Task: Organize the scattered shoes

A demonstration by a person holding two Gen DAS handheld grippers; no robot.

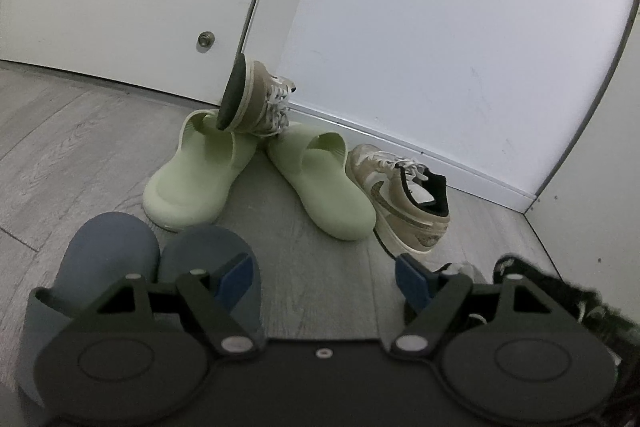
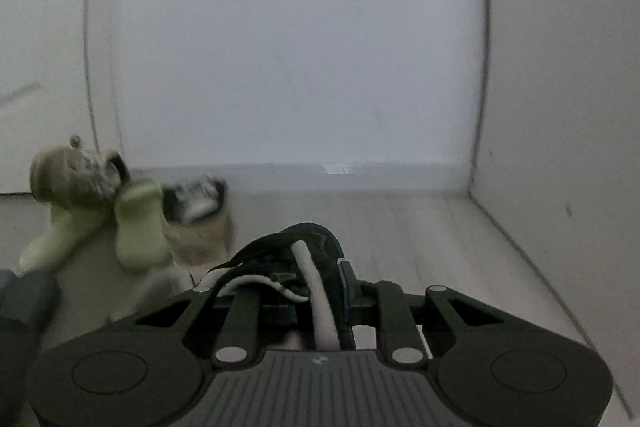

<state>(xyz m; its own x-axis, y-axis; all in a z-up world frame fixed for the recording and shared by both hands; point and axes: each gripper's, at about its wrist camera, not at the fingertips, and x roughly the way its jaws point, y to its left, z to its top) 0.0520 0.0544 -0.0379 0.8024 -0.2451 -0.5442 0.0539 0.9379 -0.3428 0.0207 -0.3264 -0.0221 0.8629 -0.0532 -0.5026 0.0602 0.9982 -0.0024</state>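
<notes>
Jaws of the right gripper are pinched on a black sneaker at its soft collar; light, pliable. Left gripper is spread, empty; beige sneaker at one o'clock.

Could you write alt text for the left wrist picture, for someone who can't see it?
An open hand-held gripper points at two green slippers on a grey floor, a tan sneaker beside them and another sneaker tipped up on one.

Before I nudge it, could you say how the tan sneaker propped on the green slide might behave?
The tan sneaker stands steeply on end, its toe resting on the left green slide, so it will probably tip with a light push. It would likely fall towards the wall. Its loose white laces may flop.
</notes>
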